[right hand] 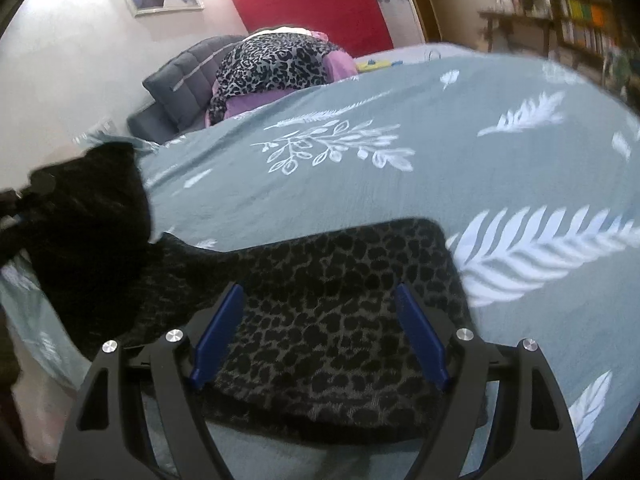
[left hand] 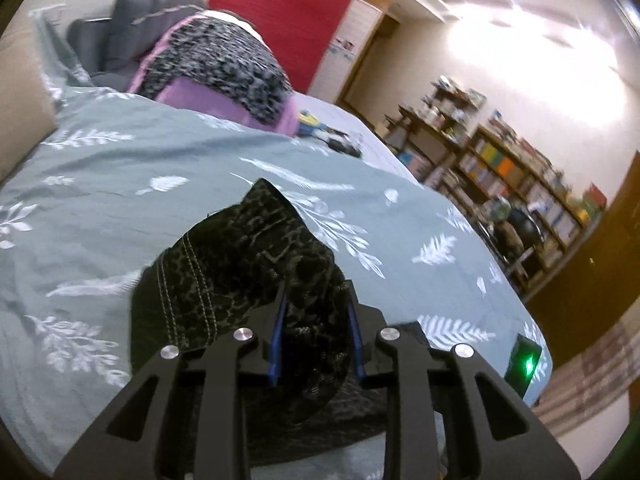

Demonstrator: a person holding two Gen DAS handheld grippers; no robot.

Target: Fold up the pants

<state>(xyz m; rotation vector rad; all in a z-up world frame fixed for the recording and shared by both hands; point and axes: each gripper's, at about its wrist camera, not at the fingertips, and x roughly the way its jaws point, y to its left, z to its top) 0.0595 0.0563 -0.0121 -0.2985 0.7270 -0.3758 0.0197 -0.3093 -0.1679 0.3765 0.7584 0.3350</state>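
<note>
The pants (left hand: 248, 264) are dark with a leopard print and lie on a grey-green bedspread (left hand: 120, 160) with white leaf patterns. My left gripper (left hand: 316, 320) is shut on a bunched part of the pants and holds it lifted off the bed. In the right wrist view the pants (right hand: 332, 320) lie flat under my right gripper (right hand: 320, 312), whose blue fingers (right hand: 218, 332) are open on either side of the cloth. The lifted bunch and the left gripper show at the left edge (right hand: 80, 208).
A pile of leopard and purple clothes (left hand: 216, 68) and grey pillows (left hand: 120, 28) sit at the head of the bed. Small objects (left hand: 328, 132) lie on the far side. Bookshelves (left hand: 500, 176) stand to the right. The bed edge (left hand: 536, 344) is at the right.
</note>
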